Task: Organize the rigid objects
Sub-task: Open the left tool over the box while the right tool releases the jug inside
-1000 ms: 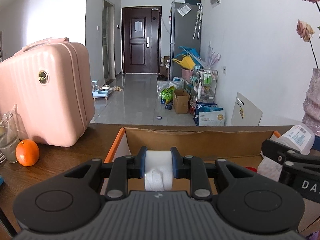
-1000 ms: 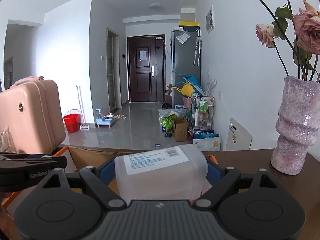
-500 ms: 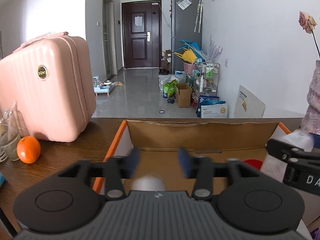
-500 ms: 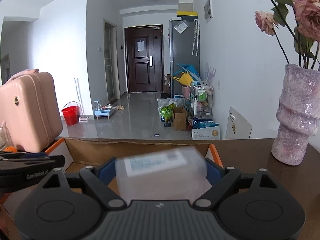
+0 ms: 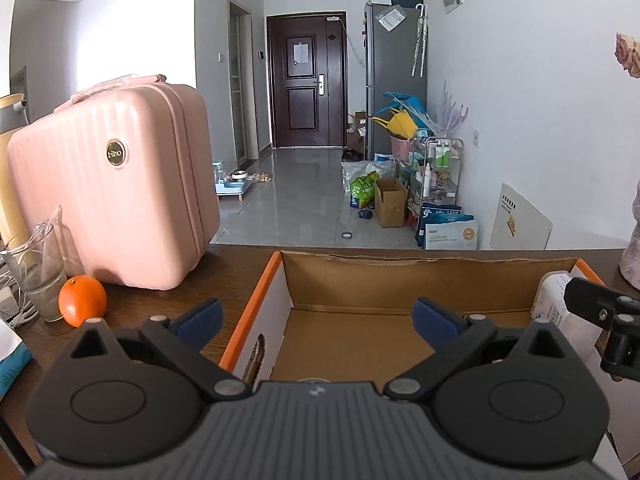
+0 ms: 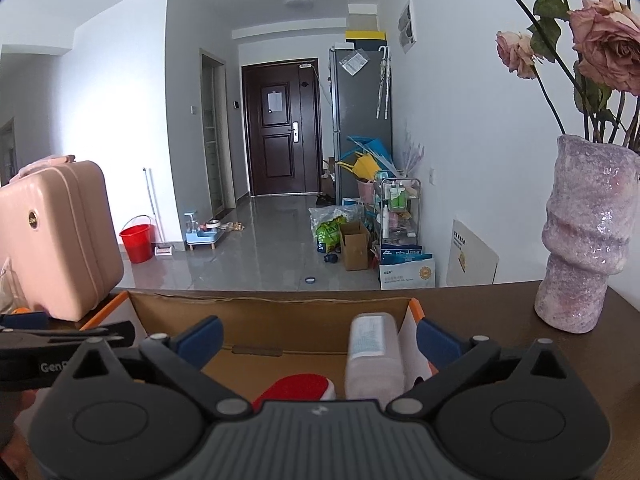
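Both jaws just opened, empty: left gripper (image 5: 316, 314) and right gripper (image 6: 318, 340) over the cardboard box (image 5: 400, 270); translucent container (image 6: 372, 354) dropped upright at its right wall, probably for packing.

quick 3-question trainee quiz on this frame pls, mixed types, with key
1. True or false: the left gripper is shut on an object.
2. Which object stands upright in the cardboard box, against its right wall, between the right gripper fingers?
A) translucent plastic bottle
B) orange
C) purple vase
3. Fill in: the orange sits on the table in front of the pink ____.

Key
1. False: both grippers' jaws have just been opening and stand wide, gripping nothing.
2. A
3. suitcase
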The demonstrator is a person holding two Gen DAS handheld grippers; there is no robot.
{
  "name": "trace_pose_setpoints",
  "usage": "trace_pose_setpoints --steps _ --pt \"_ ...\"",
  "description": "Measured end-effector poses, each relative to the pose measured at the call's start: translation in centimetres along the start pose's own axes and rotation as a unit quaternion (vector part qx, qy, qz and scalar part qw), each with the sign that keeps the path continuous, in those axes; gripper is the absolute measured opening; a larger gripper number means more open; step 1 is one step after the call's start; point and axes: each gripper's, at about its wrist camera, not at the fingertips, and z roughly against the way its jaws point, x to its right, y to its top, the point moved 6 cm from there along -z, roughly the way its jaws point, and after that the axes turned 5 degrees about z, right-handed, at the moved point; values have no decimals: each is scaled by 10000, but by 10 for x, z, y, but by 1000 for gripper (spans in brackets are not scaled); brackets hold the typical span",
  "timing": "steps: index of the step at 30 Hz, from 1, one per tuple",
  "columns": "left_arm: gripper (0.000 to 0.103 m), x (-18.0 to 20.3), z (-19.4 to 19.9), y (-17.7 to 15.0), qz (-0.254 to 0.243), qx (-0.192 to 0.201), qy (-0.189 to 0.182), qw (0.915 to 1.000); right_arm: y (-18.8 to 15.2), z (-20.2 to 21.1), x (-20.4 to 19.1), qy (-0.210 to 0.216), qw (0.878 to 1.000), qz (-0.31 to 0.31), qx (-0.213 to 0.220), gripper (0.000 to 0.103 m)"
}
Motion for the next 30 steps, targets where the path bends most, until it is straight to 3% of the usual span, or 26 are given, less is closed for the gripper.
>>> trace_pose_setpoints --steps 30 --pt "103 -8 33 -5 -43 236 -124 9996 1 40 -11 19 9995 108 289 103"
